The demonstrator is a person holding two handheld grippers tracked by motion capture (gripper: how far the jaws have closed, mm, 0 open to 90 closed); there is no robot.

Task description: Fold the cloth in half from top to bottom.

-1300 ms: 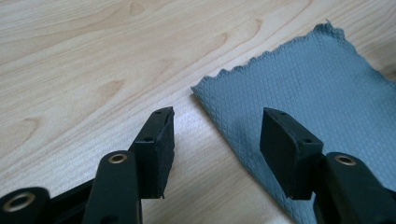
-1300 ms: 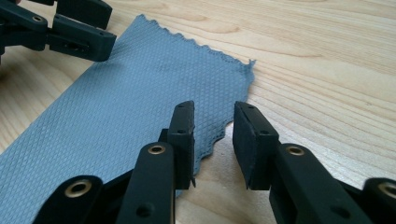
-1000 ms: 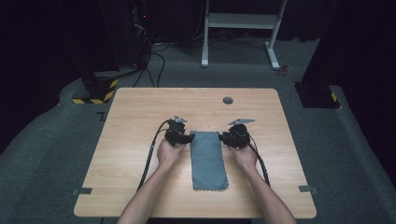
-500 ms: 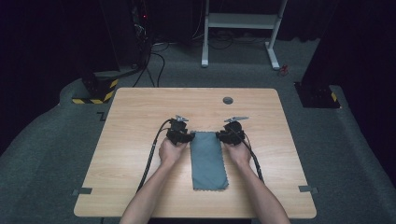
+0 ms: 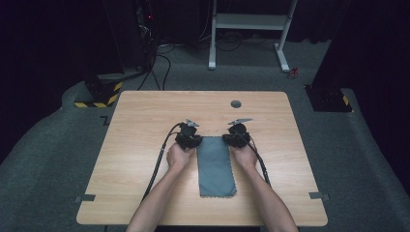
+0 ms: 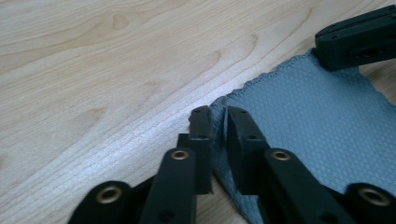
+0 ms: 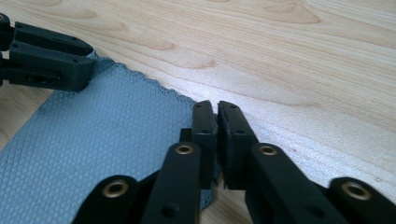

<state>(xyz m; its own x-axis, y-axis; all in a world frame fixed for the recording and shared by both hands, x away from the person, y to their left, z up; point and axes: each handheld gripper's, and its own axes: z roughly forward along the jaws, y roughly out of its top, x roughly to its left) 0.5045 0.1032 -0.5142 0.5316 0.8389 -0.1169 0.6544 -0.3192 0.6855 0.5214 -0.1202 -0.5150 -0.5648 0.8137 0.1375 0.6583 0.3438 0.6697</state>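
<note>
On the light wood-grain surface [image 5: 145, 145], mid-near area, a grey cloth [image 5: 216, 166] lies flat, long axis running near to far. Grey carpet floor [image 5: 43, 169] around it, dark room beyond, white frame legs [image 5: 247, 29] at the far side, yellow-black striped block [image 5: 99, 94] far left. 1 small dark round disc [image 5: 236, 104] on the far part of the surface.

Left tool [image 6: 215, 122] sits at the cloth's far-left corner, right tool [image 7: 216, 116] at the far-right corner. Both have just been closing; each now pinches a raised fold of the cloth edge between its pads, jaws nearly together.

Hidden: from above, hands and tool bodies cover both corners. Dark backdrop detail unreadable.

Cloth: woven diamond texture, zigzag-cut edge, rectangular. Jaws matte black with brass-coloured rivets.
</note>
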